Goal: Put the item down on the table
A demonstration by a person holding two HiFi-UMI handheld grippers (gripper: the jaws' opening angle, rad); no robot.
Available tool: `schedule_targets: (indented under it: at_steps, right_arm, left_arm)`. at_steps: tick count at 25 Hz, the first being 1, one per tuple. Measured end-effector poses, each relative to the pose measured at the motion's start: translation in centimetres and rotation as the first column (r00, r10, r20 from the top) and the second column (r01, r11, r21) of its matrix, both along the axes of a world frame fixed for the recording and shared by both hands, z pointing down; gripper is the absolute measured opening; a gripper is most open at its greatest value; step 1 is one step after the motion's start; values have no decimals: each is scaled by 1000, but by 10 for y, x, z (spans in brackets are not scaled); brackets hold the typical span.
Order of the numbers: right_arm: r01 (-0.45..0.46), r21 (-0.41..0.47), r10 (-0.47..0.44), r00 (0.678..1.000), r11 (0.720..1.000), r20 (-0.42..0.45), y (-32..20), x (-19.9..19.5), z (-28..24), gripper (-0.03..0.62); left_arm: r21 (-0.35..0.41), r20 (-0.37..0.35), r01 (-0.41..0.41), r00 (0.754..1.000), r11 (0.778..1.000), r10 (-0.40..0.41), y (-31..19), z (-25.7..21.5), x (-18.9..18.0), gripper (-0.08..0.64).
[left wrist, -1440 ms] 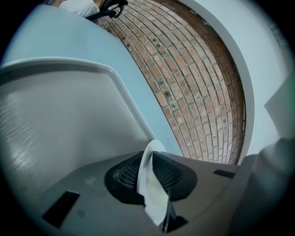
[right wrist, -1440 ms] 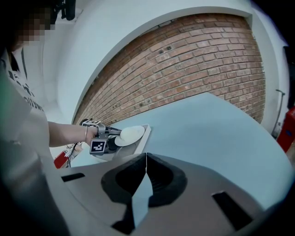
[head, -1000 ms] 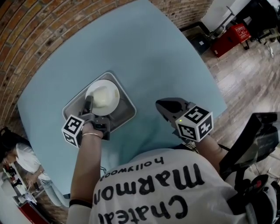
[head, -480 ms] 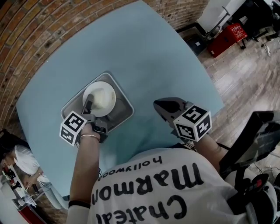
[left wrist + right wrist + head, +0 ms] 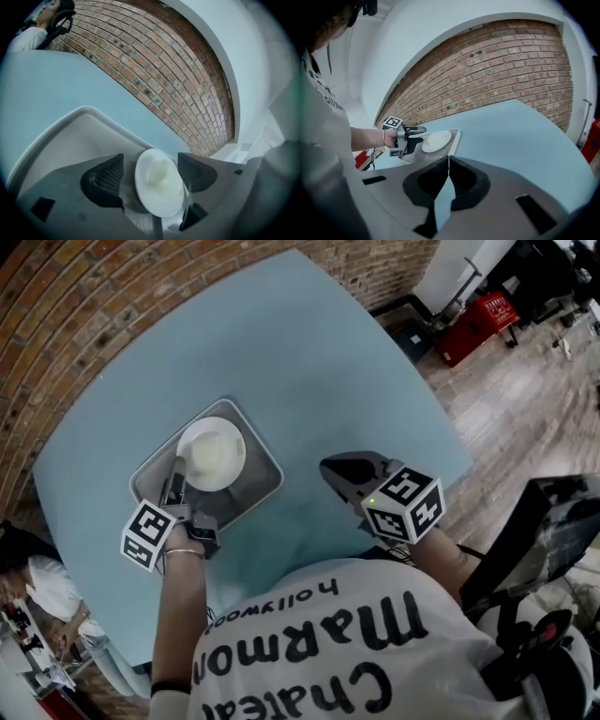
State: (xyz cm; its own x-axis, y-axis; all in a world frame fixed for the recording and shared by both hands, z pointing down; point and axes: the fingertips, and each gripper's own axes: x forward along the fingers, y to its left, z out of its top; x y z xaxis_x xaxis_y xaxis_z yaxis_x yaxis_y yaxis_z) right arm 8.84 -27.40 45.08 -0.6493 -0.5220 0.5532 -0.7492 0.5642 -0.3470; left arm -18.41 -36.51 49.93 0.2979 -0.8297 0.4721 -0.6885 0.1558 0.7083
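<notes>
Now the white plate [image 5: 212, 454] lies in the grey tray [image 5: 261, 486], which sits on the light blue table [image 5: 309, 352]. The left gripper [image 5: 174, 486] hangs at the plate's edge on the person's side. Its jaws have just been opening and stand wide, with the plate showing between them and neither pad pressing on it. Well apart to the right, the right gripper [image 5: 330, 471] hovers over bare table, its jaws closed tip to tip on nothing. A brick wall [image 5: 178, 70] runs behind the table.
</notes>
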Motion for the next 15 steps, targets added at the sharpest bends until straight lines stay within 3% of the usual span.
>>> schedule_targets:
  at_steps: [4, 8, 10, 15]
  right_arm:
    - [21, 4, -21, 1000, 1000, 2, 4, -13, -2, 11]
    - [40, 22, -40, 999, 999, 7, 7, -28, -7, 11]
    - [56, 36, -56, 998, 998, 7, 8, -36, -10, 11]
    - [87, 58, -87, 996, 994, 3, 17, -63, -16, 11]
  left_arm:
    - [118, -79, -53, 995, 992, 63, 10, -26, 7, 334]
    - [204, -246, -109, 956, 973, 158, 44, -57, 22, 334]
    - [248, -259, -128, 946, 960, 193, 64, -66, 16, 334]
    - [435, -338, -191, 871, 880, 356, 104, -100, 17, 324]
